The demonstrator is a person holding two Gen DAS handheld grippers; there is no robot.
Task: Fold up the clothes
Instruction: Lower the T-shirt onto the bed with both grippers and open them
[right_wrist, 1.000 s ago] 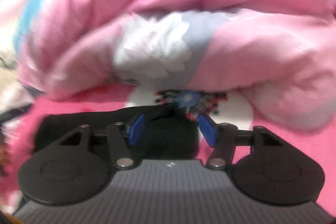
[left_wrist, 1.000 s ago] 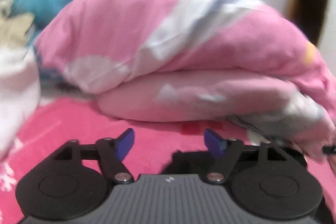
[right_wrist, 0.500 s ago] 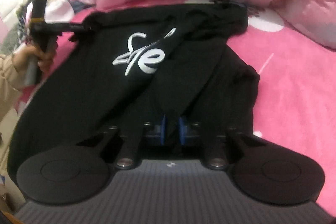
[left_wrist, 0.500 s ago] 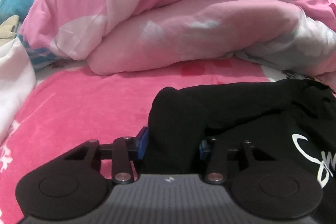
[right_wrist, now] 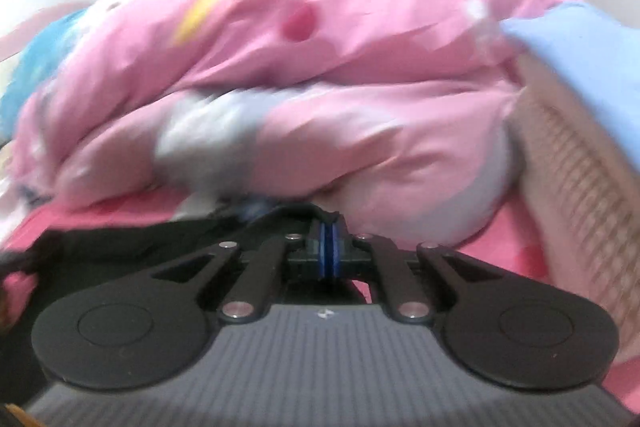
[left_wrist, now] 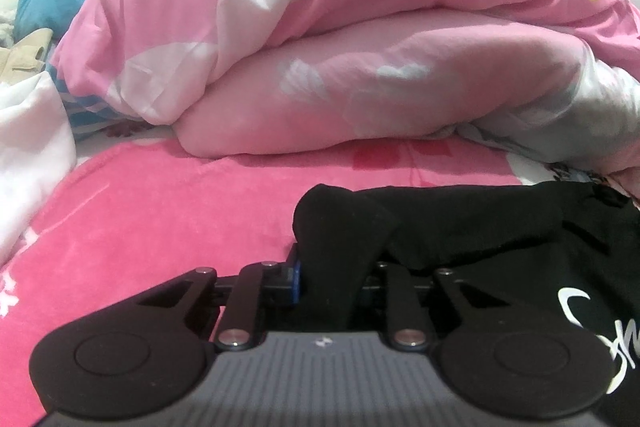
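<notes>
Black T-shirt [left_wrist: 460,227] w/ white script lettering lies crumpled on a hot-pink blanket [left_wrist: 160,219], filling the 3-to-5 o'clock part of the left wrist view. A bunched fold of it rises between the fingers of the left gripper [left_wrist: 328,279]; jaws are closing on that thick wad, blue pad visible at its left side, right pad hidden by cloth.

In the right wrist view, blurred, the right gripper [right_wrist: 329,247] has its blue pads pressed together. Black fabric sits at and around the tips, so it looks pinched on a thin edge of the shirt, which trails off toward 9 o'clock.

Beyond the shirt, at 12 o'clock in both views, a big rolled pink duvet [left_wrist: 360,47] w/ white and grey patches lies close behind. A white cloth [left_wrist: 28,147] sits at 9 o'clock in the left view, a blue pillow [right_wrist: 580,59] at 2 o'clock in the right.

Risks, judged:
- Left grip holds several layers, so lifting may drag a lump, not one edge, and the fold comes out skewed.
- Right pinch is thin; a fast pull could slip it free.
- Duvet is near; a carried edge may snag or land on it.
</notes>
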